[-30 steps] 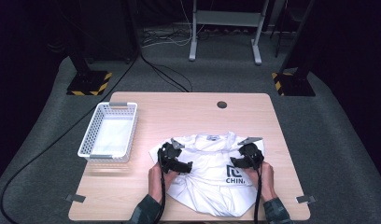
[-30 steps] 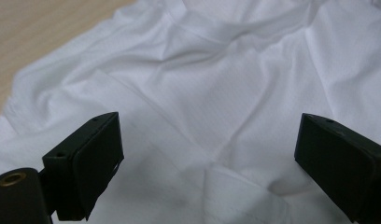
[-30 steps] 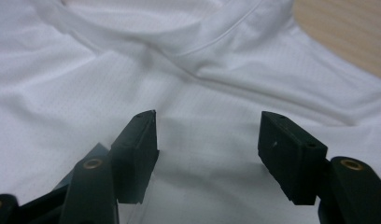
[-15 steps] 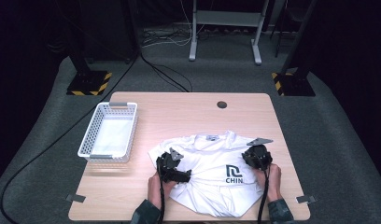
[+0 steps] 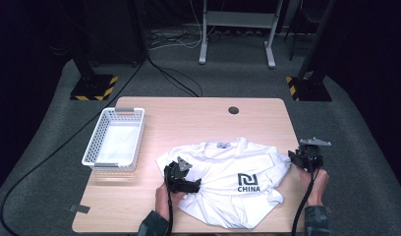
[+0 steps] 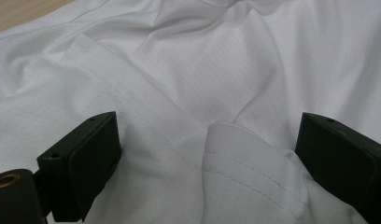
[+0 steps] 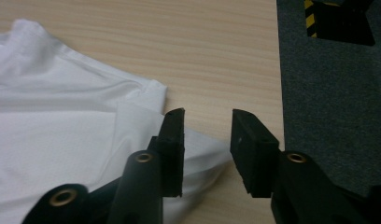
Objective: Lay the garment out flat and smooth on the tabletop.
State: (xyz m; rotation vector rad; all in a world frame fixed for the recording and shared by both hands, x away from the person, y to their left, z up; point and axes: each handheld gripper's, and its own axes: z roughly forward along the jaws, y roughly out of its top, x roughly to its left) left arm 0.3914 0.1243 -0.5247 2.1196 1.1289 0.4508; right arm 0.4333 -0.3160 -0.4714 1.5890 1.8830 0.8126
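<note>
- Left gripper low on the white shirt, fingers spread wide, a fold of cloth lying between, not pinched.
- Shirt spread flat on the near half of the desk, black "CHINA" print facing up.
- Right gripper at the right desk edge, just past the shirt sleeve, fingers just opening, nothing between.
- White basket farther left on the desk, well apart from the shirt.
</note>
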